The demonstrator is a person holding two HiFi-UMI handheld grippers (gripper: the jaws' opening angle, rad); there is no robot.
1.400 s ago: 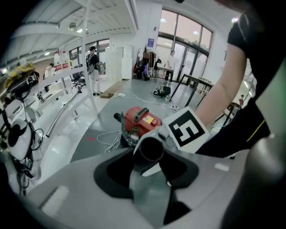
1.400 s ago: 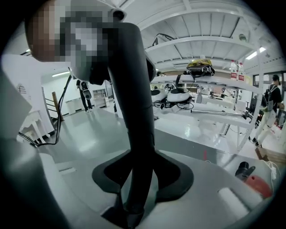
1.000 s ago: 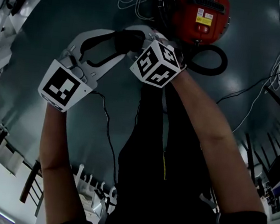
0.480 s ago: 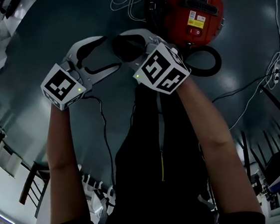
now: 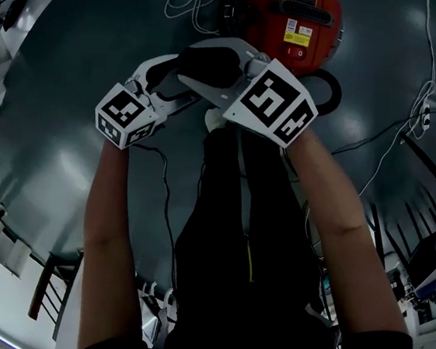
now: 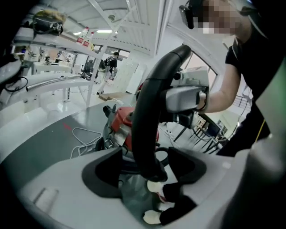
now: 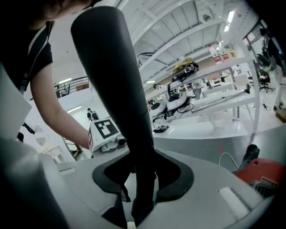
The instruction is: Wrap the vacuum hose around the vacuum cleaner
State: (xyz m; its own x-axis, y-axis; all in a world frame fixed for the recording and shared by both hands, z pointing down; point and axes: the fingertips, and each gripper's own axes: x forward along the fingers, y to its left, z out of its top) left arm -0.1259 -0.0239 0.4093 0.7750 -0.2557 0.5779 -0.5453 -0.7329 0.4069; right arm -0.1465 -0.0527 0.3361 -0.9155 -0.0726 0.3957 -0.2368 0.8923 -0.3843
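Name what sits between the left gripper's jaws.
The vacuum hose runs between the jaws of the left gripper, which have just been opening and stand clear of it; the left gripper view shows this.

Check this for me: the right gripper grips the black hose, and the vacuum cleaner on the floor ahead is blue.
The colour is wrong. The vacuum cleaner is red, not blue, as the head view shows. The rest holds: the right gripper grips the black hose.

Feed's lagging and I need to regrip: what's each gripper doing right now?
Left gripper: open, jaws have just been opening; the vacuum hose passes between them, not gripped.
Right gripper: closed on the vacuum hose.
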